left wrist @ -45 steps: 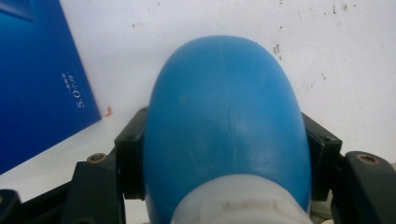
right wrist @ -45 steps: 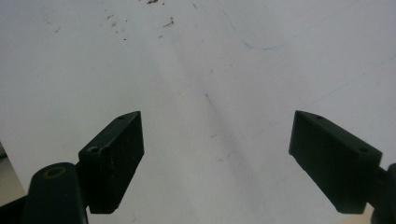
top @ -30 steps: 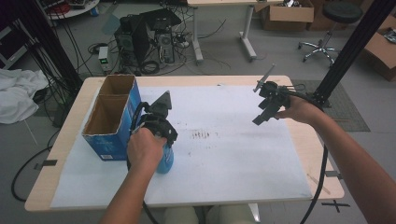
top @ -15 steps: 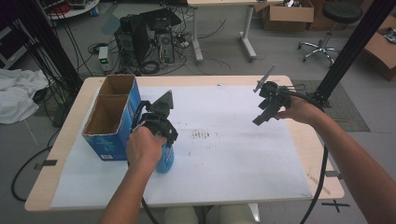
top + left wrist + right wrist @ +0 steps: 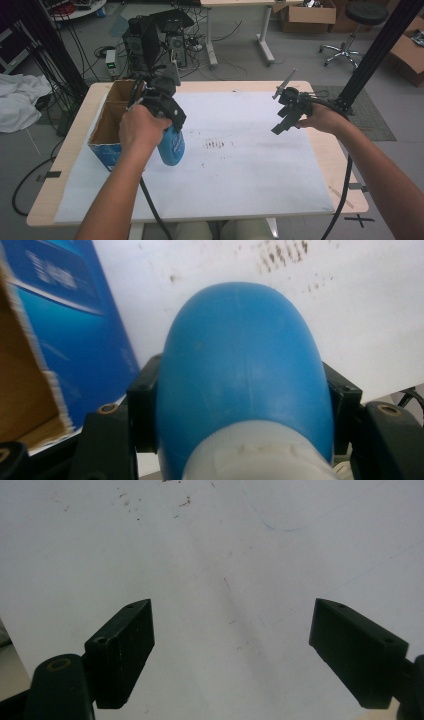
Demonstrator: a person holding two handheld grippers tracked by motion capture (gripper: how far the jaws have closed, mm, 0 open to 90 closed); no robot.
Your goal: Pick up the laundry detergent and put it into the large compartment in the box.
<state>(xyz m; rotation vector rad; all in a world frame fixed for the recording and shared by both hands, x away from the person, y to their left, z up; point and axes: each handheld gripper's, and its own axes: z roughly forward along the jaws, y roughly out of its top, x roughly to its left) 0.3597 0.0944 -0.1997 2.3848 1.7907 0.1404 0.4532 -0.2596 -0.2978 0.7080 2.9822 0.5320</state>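
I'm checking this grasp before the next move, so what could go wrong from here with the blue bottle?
The left hand-held gripper clamps the blue bottle near its white neck, on a rounded surface, so it could slip or swing. It hangs close beside the open cardboard box and might knock its wall. The right hand-held gripper is open above the white paper, too far to catch it.

Smooth blue plastic bottle (image 5: 240,370), cardboard box (image 5: 107,125), matt white paper (image 5: 240,170)
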